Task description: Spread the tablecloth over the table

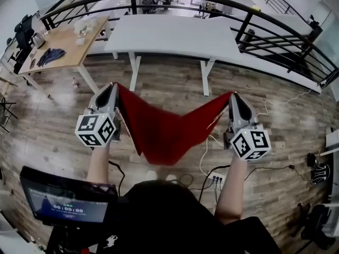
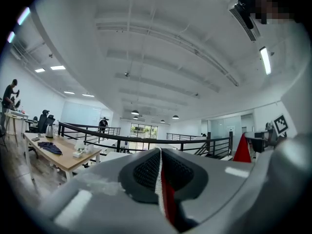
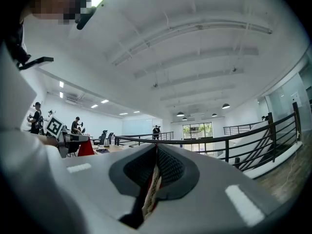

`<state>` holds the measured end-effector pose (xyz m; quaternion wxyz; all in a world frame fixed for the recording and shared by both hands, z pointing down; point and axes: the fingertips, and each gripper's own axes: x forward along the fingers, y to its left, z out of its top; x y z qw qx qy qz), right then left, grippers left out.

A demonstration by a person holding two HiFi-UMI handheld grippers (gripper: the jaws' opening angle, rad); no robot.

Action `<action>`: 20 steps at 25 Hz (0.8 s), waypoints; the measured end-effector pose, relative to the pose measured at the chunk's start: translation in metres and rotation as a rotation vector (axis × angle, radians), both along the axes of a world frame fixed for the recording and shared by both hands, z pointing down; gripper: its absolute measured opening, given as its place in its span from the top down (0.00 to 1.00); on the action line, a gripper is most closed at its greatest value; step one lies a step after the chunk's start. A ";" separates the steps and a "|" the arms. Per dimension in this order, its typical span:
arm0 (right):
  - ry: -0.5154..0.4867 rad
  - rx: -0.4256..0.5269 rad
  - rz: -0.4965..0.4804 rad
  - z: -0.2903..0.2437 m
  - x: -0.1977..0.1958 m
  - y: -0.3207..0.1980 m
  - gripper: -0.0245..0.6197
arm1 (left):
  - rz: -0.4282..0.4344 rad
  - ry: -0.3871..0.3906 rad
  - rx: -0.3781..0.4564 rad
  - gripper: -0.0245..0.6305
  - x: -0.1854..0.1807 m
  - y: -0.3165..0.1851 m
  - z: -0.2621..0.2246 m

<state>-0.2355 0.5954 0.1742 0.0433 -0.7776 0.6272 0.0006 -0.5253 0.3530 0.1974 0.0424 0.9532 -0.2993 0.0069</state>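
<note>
A red tablecloth (image 1: 164, 131) hangs in the air between my two grippers, sagging to a point in the middle. My left gripper (image 1: 113, 86) is shut on its left corner, and my right gripper (image 1: 233, 95) is shut on its right corner. In the left gripper view a red and white strip of cloth (image 2: 163, 189) is pinched between the dark pads (image 2: 146, 172). The right gripper view shows the cloth's edge (image 3: 150, 191) squeezed between its pads (image 3: 170, 169). Both grippers point level toward the long white table (image 1: 175, 36) ahead.
A wooden desk (image 1: 63, 44) with a dark cloth and small items stands at the left. A black curved railing (image 1: 222, 1) runs behind the white table. Cables and a power strip (image 1: 217, 179) lie on the wooden floor near my feet. A screen (image 1: 66, 200) sits low left.
</note>
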 end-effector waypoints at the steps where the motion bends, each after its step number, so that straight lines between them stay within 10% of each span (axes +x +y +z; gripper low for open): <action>1: -0.003 0.001 -0.005 0.000 0.000 0.000 0.94 | -0.002 0.000 -0.001 0.94 0.000 0.001 0.000; 20: -0.027 0.011 -0.063 0.011 0.030 0.015 0.94 | -0.036 -0.028 0.004 0.94 0.025 0.022 0.011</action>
